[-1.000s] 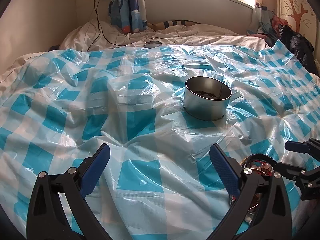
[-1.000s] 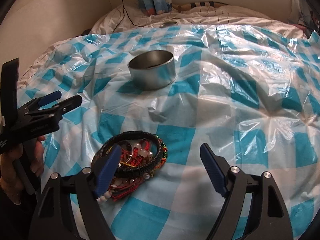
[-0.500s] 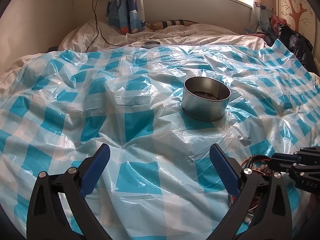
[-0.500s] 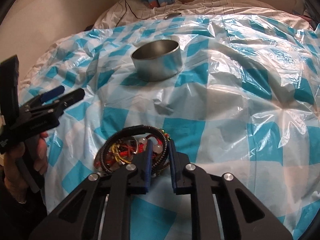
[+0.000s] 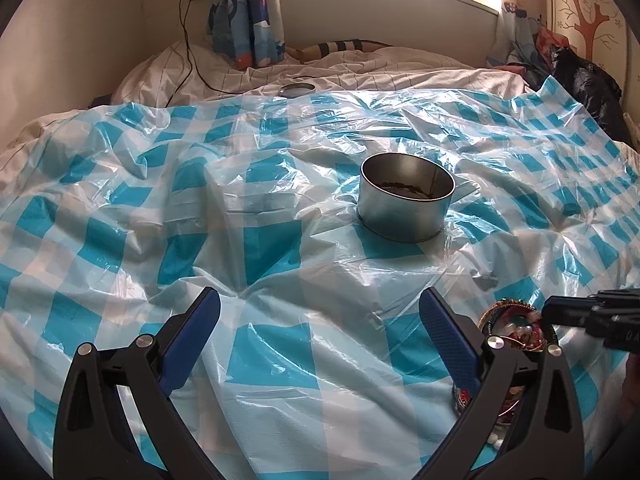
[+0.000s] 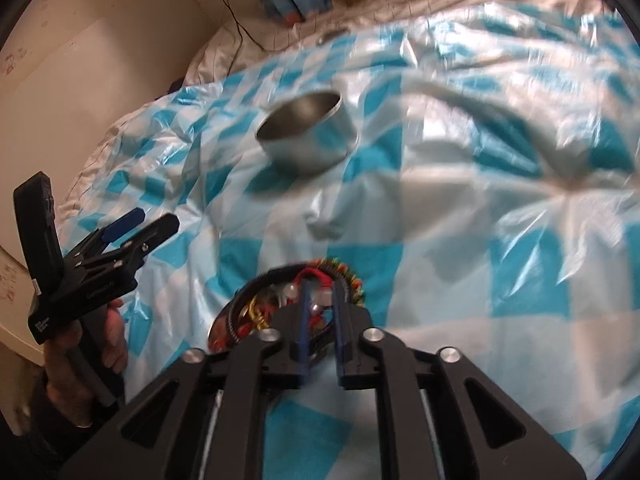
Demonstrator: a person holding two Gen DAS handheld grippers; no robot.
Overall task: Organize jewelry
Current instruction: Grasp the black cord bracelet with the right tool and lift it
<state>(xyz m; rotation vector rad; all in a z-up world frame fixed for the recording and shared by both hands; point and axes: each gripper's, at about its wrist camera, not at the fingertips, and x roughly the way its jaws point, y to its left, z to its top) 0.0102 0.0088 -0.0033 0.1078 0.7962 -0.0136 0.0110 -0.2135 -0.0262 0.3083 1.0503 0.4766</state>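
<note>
A pile of bracelets (image 6: 280, 304), black, red, beaded and multicoloured, lies on the blue-and-white checked plastic sheet (image 5: 272, 344); it also shows in the left wrist view (image 5: 514, 322) at the lower right. My right gripper (image 6: 320, 300) is shut on bracelets at the pile's near edge; it shows in the left wrist view (image 5: 568, 316) too. A round metal tin (image 5: 406, 208) stands open farther back, with something dark inside; it also shows in the right wrist view (image 6: 310, 136). My left gripper (image 5: 320, 320) is open and empty over bare sheet, left of the pile.
The sheet covers a soft, rumpled bed. A tin lid (image 5: 297, 89) lies at the far edge of the sheet. A wall (image 5: 100, 32) runs along the left, a curtain (image 5: 244, 12) and cable (image 5: 188, 40) at the back, dark bags (image 5: 584, 84) at the far right.
My right gripper has gone from wide open around the pile to shut on the bracelets, and its view has tilted and blurred. My left gripper has stayed open and nearly still.
</note>
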